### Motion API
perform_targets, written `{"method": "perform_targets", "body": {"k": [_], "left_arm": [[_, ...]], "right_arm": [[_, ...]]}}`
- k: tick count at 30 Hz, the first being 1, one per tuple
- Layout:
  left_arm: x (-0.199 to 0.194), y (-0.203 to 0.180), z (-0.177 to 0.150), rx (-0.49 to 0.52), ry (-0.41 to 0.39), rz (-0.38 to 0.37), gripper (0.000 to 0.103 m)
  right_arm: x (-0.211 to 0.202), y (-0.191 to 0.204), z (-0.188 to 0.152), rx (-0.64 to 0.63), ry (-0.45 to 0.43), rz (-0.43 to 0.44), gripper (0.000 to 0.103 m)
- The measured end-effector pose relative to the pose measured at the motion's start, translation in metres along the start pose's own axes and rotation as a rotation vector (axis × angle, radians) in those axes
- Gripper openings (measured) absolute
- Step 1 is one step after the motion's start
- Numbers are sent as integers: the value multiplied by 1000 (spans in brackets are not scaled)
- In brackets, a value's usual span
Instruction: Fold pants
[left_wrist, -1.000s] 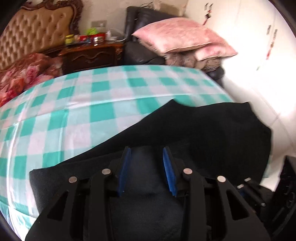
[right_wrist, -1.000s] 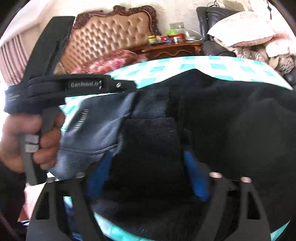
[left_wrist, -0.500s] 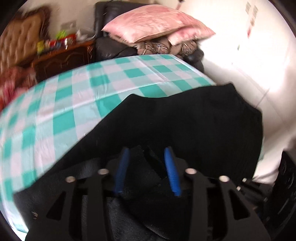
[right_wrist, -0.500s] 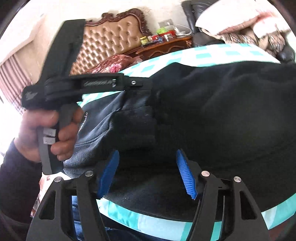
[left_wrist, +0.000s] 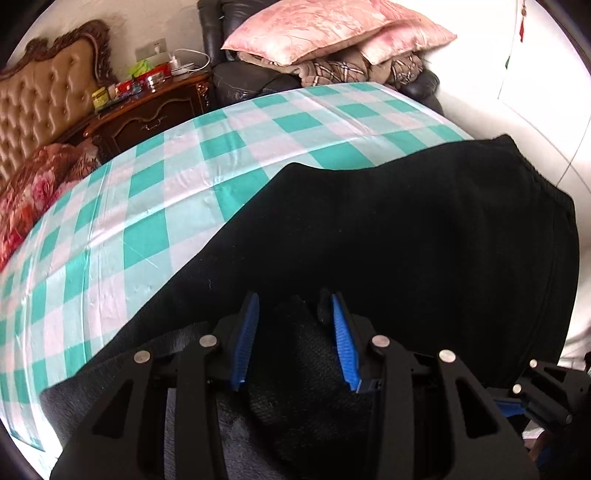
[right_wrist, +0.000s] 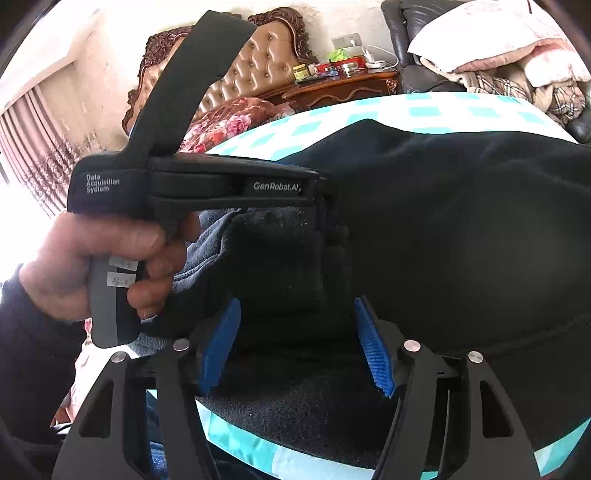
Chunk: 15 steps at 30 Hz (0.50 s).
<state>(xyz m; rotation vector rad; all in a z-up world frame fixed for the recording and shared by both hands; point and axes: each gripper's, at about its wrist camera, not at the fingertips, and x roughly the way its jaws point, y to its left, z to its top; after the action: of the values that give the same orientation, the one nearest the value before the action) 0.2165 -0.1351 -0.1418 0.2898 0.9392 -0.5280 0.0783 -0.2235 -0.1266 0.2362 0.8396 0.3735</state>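
Pants (left_wrist: 406, 229), black and partly folded, lie spread across the near half of a table under a teal-and-white checked cloth (left_wrist: 147, 206); their far edge crosses the cloth in a slant, and one end with a ribbed band (left_wrist: 546, 192) reaches the cloth's right-hand border in the left wrist view.

Left gripper (left_wrist: 293, 332): pointed steeply down over the near part of the pants, its blue pads (left_wrist: 245, 339) a moderate way apart and closing, with a raised fold of black fabric standing between them. Whether the pads already press on that fold cannot be told. In the right wrist view the same tool appears from the side, gripped by a hand (right_wrist: 99, 262) in a dark sleeve (right_wrist: 33, 354), its front end buried in a bunched, thicker layer of the pants (right_wrist: 461, 221).

Right gripper (right_wrist: 297, 343): fingers well apart, blue pads (right_wrist: 373, 350) on either side of the pants' near edge, fabric lying between them without visible contact.

Background: tufted headboard (left_wrist: 40, 107), floral bedding (left_wrist: 33, 192), dark wooden cabinet (left_wrist: 155, 114) bearing small items, and pink pillows (left_wrist: 332, 29) stacked on a dark chair.
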Motion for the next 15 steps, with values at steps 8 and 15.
{"method": "perform_targets", "body": {"k": [8,15], "left_arm": [[-69,31,-22,-145,-173,-48,61],[-180,98,-160,-295,-326,109,61]], "right_arm": [[-4,-3,-1,12,10,23,61],[-12,-22,17,155,22,140,65]]}}
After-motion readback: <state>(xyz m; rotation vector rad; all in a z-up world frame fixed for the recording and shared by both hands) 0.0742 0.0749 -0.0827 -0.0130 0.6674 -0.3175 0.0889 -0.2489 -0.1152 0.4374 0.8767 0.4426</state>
